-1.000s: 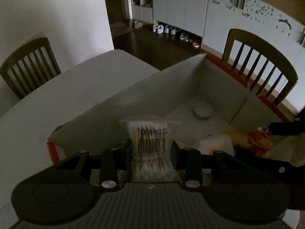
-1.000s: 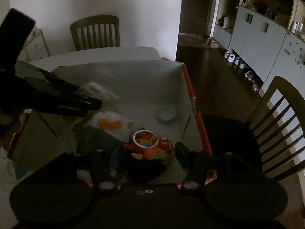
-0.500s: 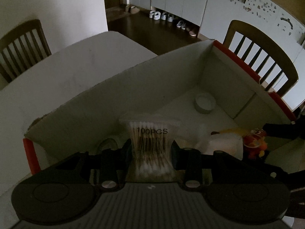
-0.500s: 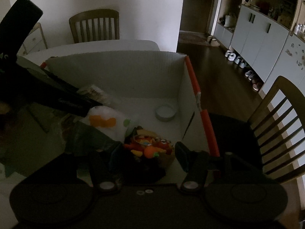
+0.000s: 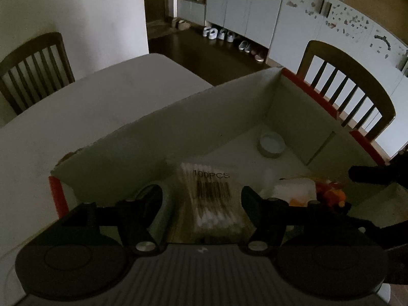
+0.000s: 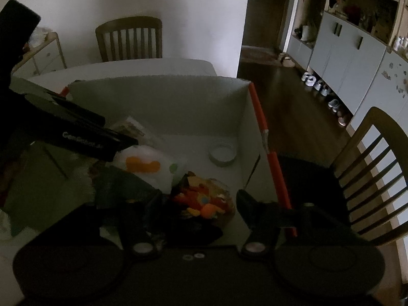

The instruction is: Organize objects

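A dim dining room: a white table [image 5: 76, 117] flanked by wooden chairs [image 5: 33, 68], pale cabinets [image 5: 244, 7] far behind. On it stands a white cardboard box [image 5: 204, 125] with red edges. The left gripper [image 5: 201, 199] has just been opening; the clear "100PCS" cotton swab packet [image 5: 211, 199] lies loose between its spread jaws, inside the box. Right of it, the right gripper [image 6: 196, 204] stands parted around an orange plush toy [image 6: 204, 201].

A clear, glossy plastic bag of white cotton swabs [image 5: 211, 199] lies in the white matt cardboard box [image 5: 178, 130], whose rim carries smooth red tape. The soft orange-and-red plush toy [image 6: 204, 201] looks like fuzzy cloth. The black fingers [image 5: 150, 204] are matt plastic with shiny metal screws. The white surface [image 5: 89, 102] looks smooth and matt.
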A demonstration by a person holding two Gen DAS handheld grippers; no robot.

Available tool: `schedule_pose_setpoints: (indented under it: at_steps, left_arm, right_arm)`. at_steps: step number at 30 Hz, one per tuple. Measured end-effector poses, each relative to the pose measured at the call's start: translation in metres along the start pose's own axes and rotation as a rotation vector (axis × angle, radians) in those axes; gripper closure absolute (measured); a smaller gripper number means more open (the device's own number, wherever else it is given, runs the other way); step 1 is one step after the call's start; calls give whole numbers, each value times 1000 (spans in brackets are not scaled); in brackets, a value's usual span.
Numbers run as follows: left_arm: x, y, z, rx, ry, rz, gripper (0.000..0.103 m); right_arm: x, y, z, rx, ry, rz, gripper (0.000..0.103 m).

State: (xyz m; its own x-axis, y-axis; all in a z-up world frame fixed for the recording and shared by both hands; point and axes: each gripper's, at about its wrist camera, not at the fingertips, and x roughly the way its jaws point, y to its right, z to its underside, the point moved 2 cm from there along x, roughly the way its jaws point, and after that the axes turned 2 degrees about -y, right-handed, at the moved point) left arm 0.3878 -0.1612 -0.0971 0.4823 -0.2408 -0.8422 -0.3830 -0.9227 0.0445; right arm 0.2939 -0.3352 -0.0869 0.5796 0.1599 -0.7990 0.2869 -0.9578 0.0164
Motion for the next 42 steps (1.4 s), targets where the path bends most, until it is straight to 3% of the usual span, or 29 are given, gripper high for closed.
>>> schedule_pose_setpoints:
  at_steps: [12, 25, 42]
  left_arm:
    - [-43, 4, 12, -5, 78, 46, 35]
    - [-111, 1, 49, -9, 183, 87, 35]
    - [-154, -20, 96, -24, 229, 83, 10]
  right_arm:
    - [-35, -6, -1, 23, 53, -19, 33]
    - [-82, -29, 5, 81, 138, -76, 26]
    - [-126, -67, 21, 101, 224, -80, 19]
